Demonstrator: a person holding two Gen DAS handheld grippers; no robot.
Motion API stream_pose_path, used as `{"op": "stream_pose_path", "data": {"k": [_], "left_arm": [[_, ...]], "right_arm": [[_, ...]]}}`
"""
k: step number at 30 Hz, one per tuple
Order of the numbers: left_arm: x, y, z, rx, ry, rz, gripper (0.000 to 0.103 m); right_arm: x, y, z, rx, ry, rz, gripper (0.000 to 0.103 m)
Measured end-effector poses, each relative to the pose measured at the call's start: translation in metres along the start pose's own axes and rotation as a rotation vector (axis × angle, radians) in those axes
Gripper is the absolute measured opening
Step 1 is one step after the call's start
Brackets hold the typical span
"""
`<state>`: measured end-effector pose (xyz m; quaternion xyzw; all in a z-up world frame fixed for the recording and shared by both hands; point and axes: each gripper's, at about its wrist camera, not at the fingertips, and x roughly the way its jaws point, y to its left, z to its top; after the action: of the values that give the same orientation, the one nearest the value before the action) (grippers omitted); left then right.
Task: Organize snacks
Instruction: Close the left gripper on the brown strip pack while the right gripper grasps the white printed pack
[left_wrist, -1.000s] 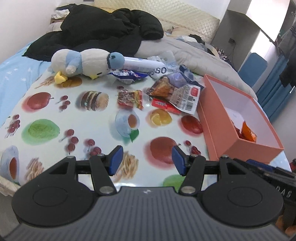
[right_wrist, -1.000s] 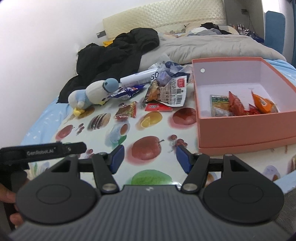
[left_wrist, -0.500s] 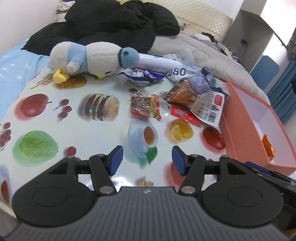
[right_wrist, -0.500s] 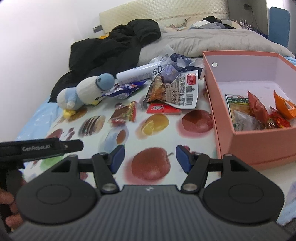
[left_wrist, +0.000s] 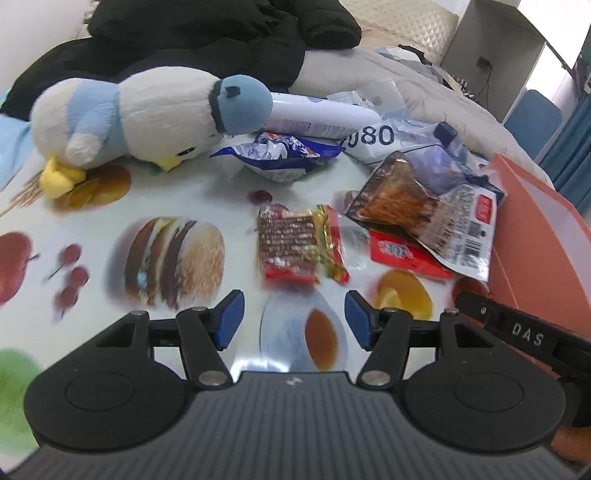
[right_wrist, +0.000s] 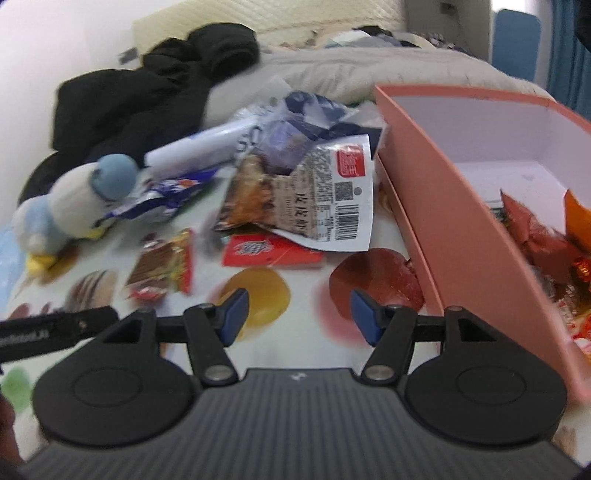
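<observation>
Through the left wrist camera, our left gripper (left_wrist: 291, 317), jaws spread and empty, has closed in on the red-and-gold snack packet (left_wrist: 301, 245) lying just ahead on the fruit-print tablecloth (left_wrist: 177, 192), so a pickup looks imminent. Through the right wrist camera, our right gripper (right_wrist: 297, 315), likewise agape and empty, has advanced toward the flat red packet (right_wrist: 271, 251) beside the pink box (right_wrist: 443, 206), which already holds several snacks.

Both views are evenly lit by soft daylight, with glare seen on the glossy tablecloth (left_wrist: 229, 184). Straight lines are bent by fisheye distortion at the edges, and the right wrist view is smeared by motion blur
</observation>
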<state>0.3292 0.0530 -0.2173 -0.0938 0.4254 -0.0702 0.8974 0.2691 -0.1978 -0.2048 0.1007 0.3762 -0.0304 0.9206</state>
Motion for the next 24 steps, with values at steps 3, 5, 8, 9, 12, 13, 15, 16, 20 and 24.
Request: {"op": "stream_pose_path", "data": {"k": [3, 5, 8, 9, 12, 13, 15, 16, 20, 24], "left_arm": [[0.015, -0.002, 0.007, 0.05, -0.018, -0.031, 0.068], [0.023, -0.01, 0.011, 0.118, -0.046, -0.009, 0.076], [0.038, -0.015, 0.016, 0.137, -0.042, -0.001, 0.08], [0.043, -0.015, 0.018, 0.129, -0.032, -0.011, 0.08], [0.055, -0.014, 0.023, 0.115, -0.027, -0.025, 0.081], [0.058, -0.014, 0.023, 0.114, -0.026, -0.024, 0.081], [0.064, -0.013, 0.024, 0.098, -0.041, -0.032, 0.081], [0.066, -0.013, 0.024, 0.092, -0.044, -0.037, 0.081], [0.079, -0.017, 0.024, 0.126, -0.034, 0.015, 0.081], [0.083, -0.022, 0.022, 0.161, -0.043, 0.04, 0.08]], "right_arm": [[0.021, -0.002, 0.006, 0.035, -0.001, -0.044, 0.061], [0.033, -0.004, 0.01, 0.067, -0.009, -0.071, 0.06], [0.05, -0.003, 0.015, 0.048, -0.006, -0.124, 0.06], [0.056, -0.003, 0.016, 0.048, 0.001, -0.132, 0.06], [0.067, -0.006, 0.021, 0.067, 0.002, -0.153, 0.06], [0.068, -0.008, 0.022, 0.081, -0.011, -0.156, 0.06], [0.069, -0.012, 0.024, 0.105, -0.034, -0.161, 0.058], [0.07, -0.013, 0.025, 0.111, -0.043, -0.16, 0.057], [0.077, -0.009, 0.027, 0.096, -0.059, -0.162, 0.052], [0.081, -0.011, 0.029, 0.102, -0.056, -0.151, 0.027]]}}
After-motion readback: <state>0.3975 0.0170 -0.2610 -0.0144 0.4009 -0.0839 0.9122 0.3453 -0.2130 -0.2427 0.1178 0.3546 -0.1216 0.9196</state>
